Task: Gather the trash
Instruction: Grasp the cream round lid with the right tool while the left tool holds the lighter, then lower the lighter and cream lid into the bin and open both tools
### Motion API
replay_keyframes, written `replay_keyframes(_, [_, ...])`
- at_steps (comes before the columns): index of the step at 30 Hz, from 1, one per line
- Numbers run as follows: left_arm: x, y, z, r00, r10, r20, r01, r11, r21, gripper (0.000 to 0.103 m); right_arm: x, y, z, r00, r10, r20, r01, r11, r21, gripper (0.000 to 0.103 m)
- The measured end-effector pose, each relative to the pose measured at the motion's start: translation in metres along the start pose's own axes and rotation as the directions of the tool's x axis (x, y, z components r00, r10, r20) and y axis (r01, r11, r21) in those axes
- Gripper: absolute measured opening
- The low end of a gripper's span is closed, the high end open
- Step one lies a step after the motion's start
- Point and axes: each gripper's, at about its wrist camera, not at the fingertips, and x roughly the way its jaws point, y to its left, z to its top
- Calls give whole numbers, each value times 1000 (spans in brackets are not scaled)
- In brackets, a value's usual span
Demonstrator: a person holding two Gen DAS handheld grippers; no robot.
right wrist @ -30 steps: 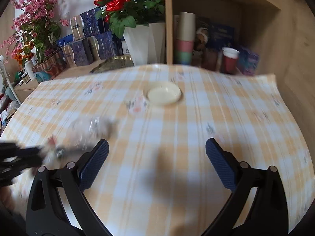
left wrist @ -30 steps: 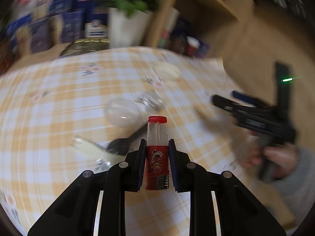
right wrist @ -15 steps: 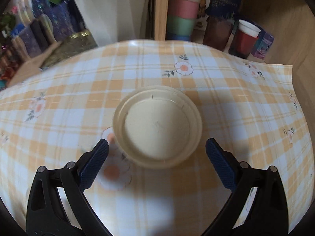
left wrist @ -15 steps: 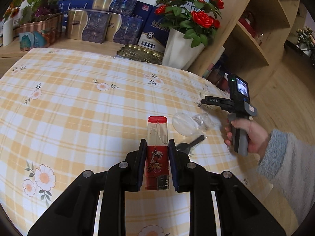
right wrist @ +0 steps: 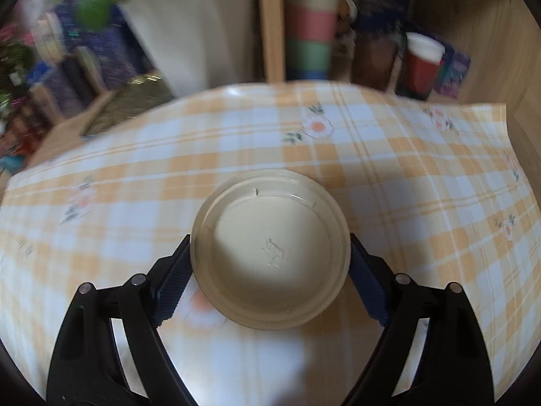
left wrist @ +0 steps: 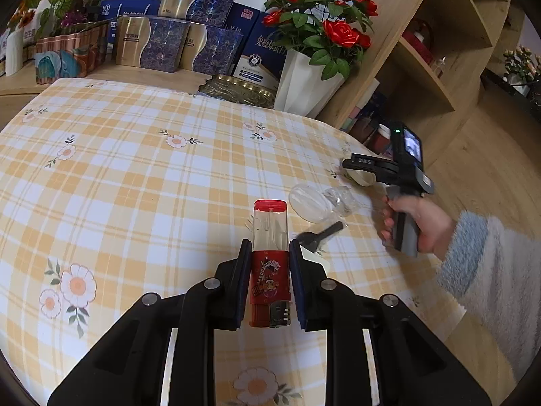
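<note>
My left gripper (left wrist: 268, 247) is shut on a small clear tube (left wrist: 270, 223) with a red cap and red label, held above the checked tablecloth (left wrist: 135, 186). Just beyond it lie a clear plastic lid (left wrist: 309, 201), a crumpled clear wrapper (left wrist: 341, 198) and a black plastic fork (left wrist: 319, 233). My right gripper (right wrist: 268, 247) straddles a round cream lid (right wrist: 270, 253) lying flat on the cloth. Its jaws are closing, and both blue pads (right wrist: 175, 280) meet the lid's rim. The left wrist view shows a hand (left wrist: 419, 223) holding that gripper at the table's right side.
A white vase of red roses (left wrist: 304, 81), a gold tin (left wrist: 240, 89) and stacked gift boxes (left wrist: 152, 47) line the table's far edge. A wooden shelf (left wrist: 422, 54) with a red cup (right wrist: 422, 64) and stacked paper cups (right wrist: 311, 23) stands just behind the cream lid.
The right gripper moved forward and down over the cream lid, and its jaws narrowed onto the rim. The left gripper swung sideways with the tube still held.
</note>
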Motion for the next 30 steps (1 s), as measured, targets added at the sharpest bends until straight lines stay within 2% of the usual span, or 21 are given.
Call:
replay_keyframes(2, [-7, -3, -3, 1000, -5, 2, 5, 1000, 10, 22, -32, 5, -14, 998, 40, 45, -37, 998, -57, 85])
replay_keyframes(5, [-18, -9, -9, 1000, -13, -1, 13, 999, 32, 22, -70, 4, -32, 994, 85, 68, -79, 993, -89, 85])
replay_keyframes(9, [-34, -22, -26, 999, -30, -20, 32, 996, 79, 22, -135, -6, -75, 981, 163, 105, -157, 986, -59, 85])
replay_keyframes(14, [-54, -39, -51, 997, -49, -60, 57, 990, 132, 22, -195, -7, -135, 970, 202, 135, -196, 979, -53, 85])
replay_keyframes(19, [-76, -59, -79, 995, -59, -82, 75, 975, 208, 22, -236, -5, -193, 963, 224, 150, -216, 974, -66, 85])
replay_keyframes(24, [-92, -67, -102, 993, -76, -86, 95, 967, 235, 22, -270, 1, -245, 956, 233, 176, -220, 971, -91, 85])
replay_keyframes(30, [-107, -69, -126, 992, -87, -87, 107, 958, 265, 22, -286, 16, -291, 953, 255, 165, -239, 964, -115, 85])
